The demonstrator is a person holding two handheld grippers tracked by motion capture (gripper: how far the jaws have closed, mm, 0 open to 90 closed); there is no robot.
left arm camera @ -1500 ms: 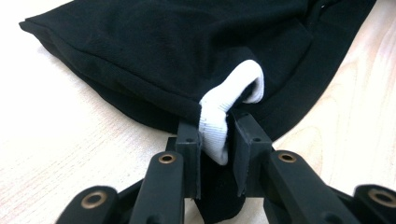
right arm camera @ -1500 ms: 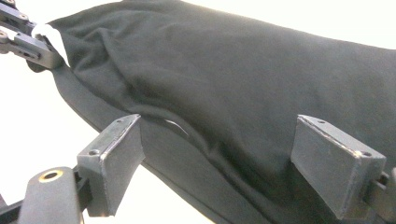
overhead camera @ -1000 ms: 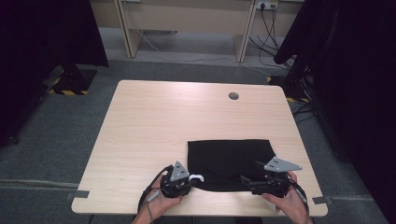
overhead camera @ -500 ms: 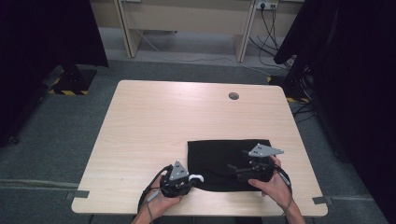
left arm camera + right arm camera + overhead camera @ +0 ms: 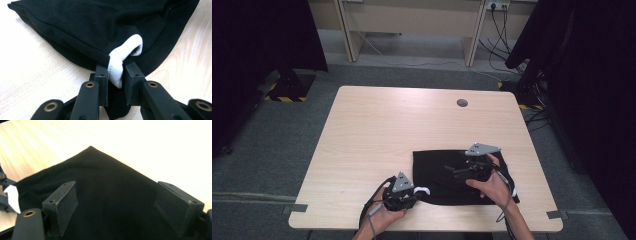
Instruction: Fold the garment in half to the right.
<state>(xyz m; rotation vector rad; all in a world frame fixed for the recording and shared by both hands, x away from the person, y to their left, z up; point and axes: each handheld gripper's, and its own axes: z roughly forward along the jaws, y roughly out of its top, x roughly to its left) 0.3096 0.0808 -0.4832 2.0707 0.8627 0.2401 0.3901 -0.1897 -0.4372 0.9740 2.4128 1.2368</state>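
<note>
A folded black garment (image 5: pixel 452 172) lies on the near right part of the wooden table (image 5: pixel 392 130). A white ribbed band (image 5: pixel 121 57) sticks out at its near left corner. My left gripper (image 5: pixel 417 192) is shut on the white band (image 5: pixel 422 190) and the cloth edge; in the left gripper view the jaws pinch the band between them. My right gripper (image 5: pixel 451 169) hovers over the middle of the garment, open, jaws wide apart with the black cloth (image 5: pixel 115 202) beneath them and nothing held.
A round cable hole (image 5: pixel 462 103) sits near the table's far edge. Desk legs (image 5: pixel 352 35) and cables (image 5: pixel 502 25) stand behind the table. Dark curtains (image 5: pixel 592 100) hang at both sides. Bare wood spreads over the table's left and far parts.
My right gripper has let go of the garment's near right corner and moved left and away from me, over the cloth's middle. The left gripper has stayed put.
</note>
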